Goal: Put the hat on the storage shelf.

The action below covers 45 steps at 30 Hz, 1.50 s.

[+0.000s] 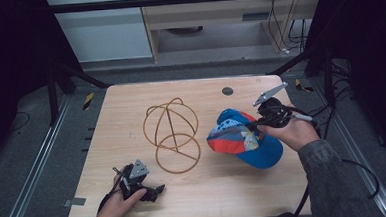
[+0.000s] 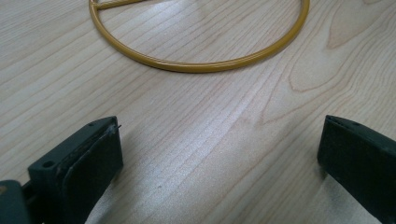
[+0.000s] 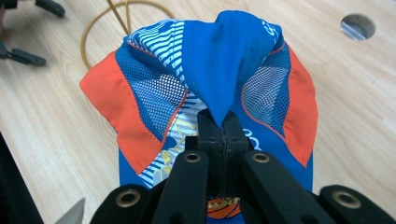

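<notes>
Right hand-held gripper [image 1: 260, 124] at about 3 o'clock on the table [image 1: 130, 104] — jaws pinched tight on a fold of the cap [image 1: 245, 141]. In the right gripper view the right hand-held gripper [image 3: 223, 122] has blue fabric bunched up into a peak just ahead of the clamped tips, with the cap [image 3: 154, 88] spreading out around them: orange panels on both sides, mesh patches, striped print. Cap sits right of centre, its near edge resting on the table, the pinched part raised.

Wire frame [image 1: 171, 135] at table centre, just left of the cap — gold loops, round base ring flat on the wood. Small dark hole [image 1: 227, 91] at 1 o'clock, near the far edge.

Left hand-held gripper [image 1: 158, 190] at about 7 o'clock, low on the table, jaws wide apart and holding nothing. In the left gripper view the left hand-held gripper [image 2: 219, 158] points at bare wood, with the frame's base ring [image 2: 196, 66] lying ahead of it, apart from the jaws.
</notes>
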### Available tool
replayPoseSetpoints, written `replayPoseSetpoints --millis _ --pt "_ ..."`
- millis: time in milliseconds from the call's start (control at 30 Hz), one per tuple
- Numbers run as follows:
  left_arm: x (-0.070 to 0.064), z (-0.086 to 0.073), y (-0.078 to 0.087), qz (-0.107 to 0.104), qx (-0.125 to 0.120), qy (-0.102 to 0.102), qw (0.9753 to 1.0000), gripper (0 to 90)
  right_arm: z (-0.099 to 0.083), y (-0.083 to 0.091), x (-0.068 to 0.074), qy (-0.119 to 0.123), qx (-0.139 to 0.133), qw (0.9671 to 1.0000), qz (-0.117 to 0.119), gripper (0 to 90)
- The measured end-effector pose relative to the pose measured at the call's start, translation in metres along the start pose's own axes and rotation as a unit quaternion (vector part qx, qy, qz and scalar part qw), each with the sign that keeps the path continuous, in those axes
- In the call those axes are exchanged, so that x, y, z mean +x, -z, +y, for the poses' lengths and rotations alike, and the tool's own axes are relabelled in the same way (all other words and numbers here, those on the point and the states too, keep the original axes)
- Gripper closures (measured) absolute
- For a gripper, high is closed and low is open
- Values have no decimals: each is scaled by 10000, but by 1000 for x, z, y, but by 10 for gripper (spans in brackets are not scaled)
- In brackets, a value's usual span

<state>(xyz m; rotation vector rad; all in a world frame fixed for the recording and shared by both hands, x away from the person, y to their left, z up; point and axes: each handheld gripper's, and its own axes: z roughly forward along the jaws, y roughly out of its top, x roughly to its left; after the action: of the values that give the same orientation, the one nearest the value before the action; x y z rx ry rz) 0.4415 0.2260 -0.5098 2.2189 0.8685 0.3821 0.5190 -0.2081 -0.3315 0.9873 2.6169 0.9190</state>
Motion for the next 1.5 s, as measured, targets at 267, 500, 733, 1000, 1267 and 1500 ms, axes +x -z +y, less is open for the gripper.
replayPoseSetpoints --millis 267,500,733,1000,1267,1500 --pt "0 0 0 3 0 -15 10000 0 13 19 1 34 -240 9997 -48 899" --pt "0 0 0 9 3 -14 10000 0 19 35 2 90 -412 9991 -86 899" --pt "0 0 0 8 5 -14 10000 0 28 53 4 93 -646 9978 -93 899" --pt "0 0 0 5 12 -14 10000 0 39 62 9 183 -741 9970 -135 899" --pt "0 0 0 6 14 -14 10000 0 50 72 11 221 -857 9959 -188 899" --pt "0 0 0 5 15 -17 10000 0 61 84 13 271 -994 9944 -242 899"
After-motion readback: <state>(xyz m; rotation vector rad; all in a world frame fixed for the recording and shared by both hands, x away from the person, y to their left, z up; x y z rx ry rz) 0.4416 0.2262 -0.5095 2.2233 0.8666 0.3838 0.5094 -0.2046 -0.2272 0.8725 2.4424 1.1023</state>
